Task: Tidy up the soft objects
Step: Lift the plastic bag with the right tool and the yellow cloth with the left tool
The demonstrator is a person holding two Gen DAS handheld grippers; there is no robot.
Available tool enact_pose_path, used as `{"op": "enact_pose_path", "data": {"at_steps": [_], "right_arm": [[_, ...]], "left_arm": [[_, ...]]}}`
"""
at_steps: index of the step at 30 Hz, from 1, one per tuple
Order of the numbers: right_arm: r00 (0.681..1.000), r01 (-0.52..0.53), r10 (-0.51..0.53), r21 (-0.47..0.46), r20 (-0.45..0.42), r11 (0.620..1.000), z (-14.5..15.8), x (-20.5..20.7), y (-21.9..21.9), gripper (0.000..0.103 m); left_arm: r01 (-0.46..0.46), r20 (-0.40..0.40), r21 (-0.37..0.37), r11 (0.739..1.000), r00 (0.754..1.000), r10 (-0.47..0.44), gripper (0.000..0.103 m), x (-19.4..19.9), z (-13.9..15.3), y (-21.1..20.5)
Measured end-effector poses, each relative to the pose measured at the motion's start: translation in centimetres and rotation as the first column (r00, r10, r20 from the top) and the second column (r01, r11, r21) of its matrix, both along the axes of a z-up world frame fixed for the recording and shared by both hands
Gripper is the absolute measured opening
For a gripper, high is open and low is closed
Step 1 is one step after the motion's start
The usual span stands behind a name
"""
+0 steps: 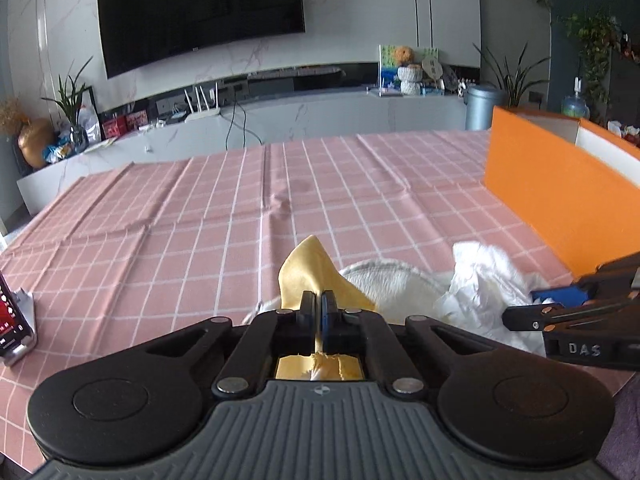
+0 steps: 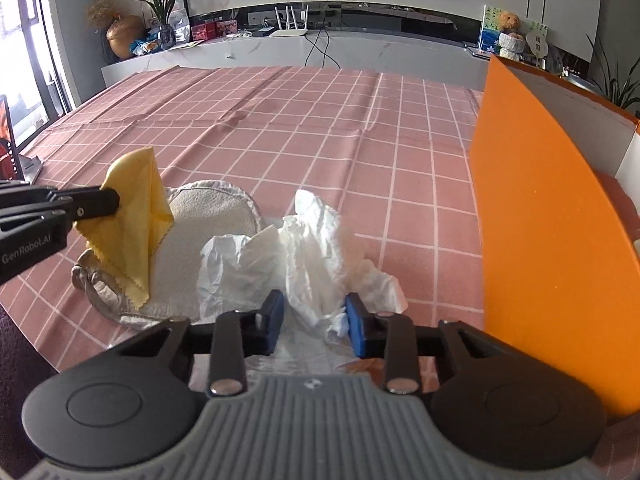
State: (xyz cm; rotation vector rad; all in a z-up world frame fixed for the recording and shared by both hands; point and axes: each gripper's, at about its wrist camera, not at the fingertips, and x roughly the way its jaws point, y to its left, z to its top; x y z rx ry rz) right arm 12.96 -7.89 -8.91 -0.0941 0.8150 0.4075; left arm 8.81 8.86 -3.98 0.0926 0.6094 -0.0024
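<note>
My left gripper point(image 1: 319, 300) is shut on a yellow cloth point(image 1: 308, 272) and holds it lifted above the table; the cloth also hangs from it in the right wrist view point(image 2: 132, 224). Under it lies a round white fluffy pad point(image 2: 208, 220), also in the left wrist view point(image 1: 392, 280). My right gripper point(image 2: 315, 312) is open, its blue pads point(image 2: 357, 320) on either side of a crumpled white tissue paper point(image 2: 312, 248) on the table. The tissue shows in the left wrist view point(image 1: 480, 280) with the right gripper point(image 1: 528, 308) beside it.
An open orange box point(image 2: 540, 220) stands at the right on the pink checked tablecloth point(image 2: 280, 120); it also shows in the left wrist view point(image 1: 552, 196). A phone on a stand point(image 1: 16, 320) sits at the left table edge. A TV cabinet lies beyond the table.
</note>
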Motion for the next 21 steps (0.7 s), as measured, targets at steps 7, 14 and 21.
{"op": "enact_pose_path", "data": {"at_steps": [7, 14, 21], "right_arm": [[1.000, 0.021, -0.021, 0.004, 0.012, 1.000, 0.6, -0.1, -0.8, 0.010], [0.994, 0.019, -0.021, 0.020, 0.104, 1.000, 2.9, -1.1, -0.9, 0.010], [0.993, 0.008, -0.011, 0.030, 0.120, 1.000, 4.2, -1.8, -1.1, 0.010]], "left_arm": [[-0.016, 0.065, -0.029, 0.999, 0.998, 0.018, 0.002, -0.3, 2.8, 0.3], [-0.010, 0.060, -0.082, 0.997, 0.998, 0.015, 0.002, -0.4, 3.7, 0.5], [0.042, -0.010, -0.165, 0.985, 0.999, -0.044, 0.002, -0.4, 2.4, -0.6]]}}
